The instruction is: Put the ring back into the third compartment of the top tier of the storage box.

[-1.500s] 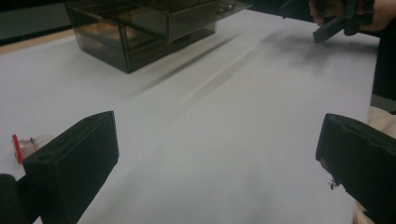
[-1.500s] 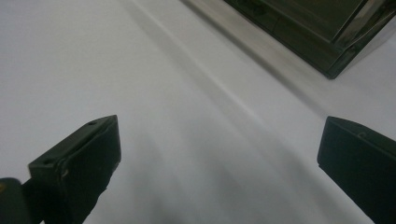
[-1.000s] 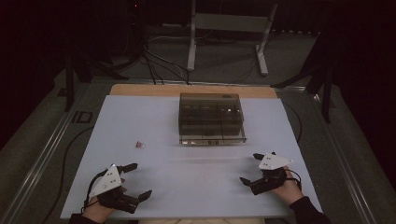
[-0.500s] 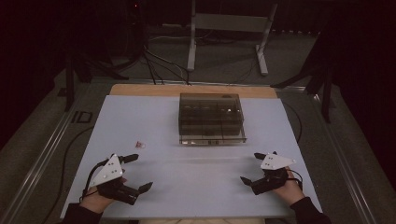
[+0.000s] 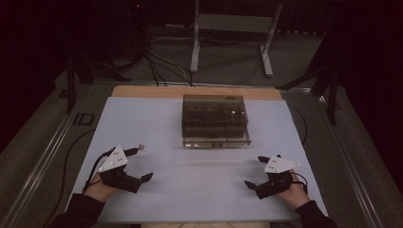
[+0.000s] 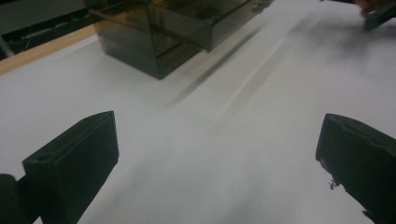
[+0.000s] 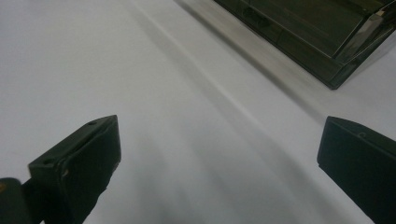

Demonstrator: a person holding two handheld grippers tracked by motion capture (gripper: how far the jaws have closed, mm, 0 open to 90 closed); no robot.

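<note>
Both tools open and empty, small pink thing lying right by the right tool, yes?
Not quite: the small pink thing lies by the left tool, not the right tool, as the high view shows. Both tools are open and empty.

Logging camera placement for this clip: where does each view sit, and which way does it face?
High view: above the person's side, looking forward and down on the white table; both hands, left hand-held gripper, right hand-held gripper.
Left gripper view: rides the left one, faces the smoky box; own jaws apart.
Right gripper view: rides the right one, low over the table; own jaws apart.
All three share the box.
</note>
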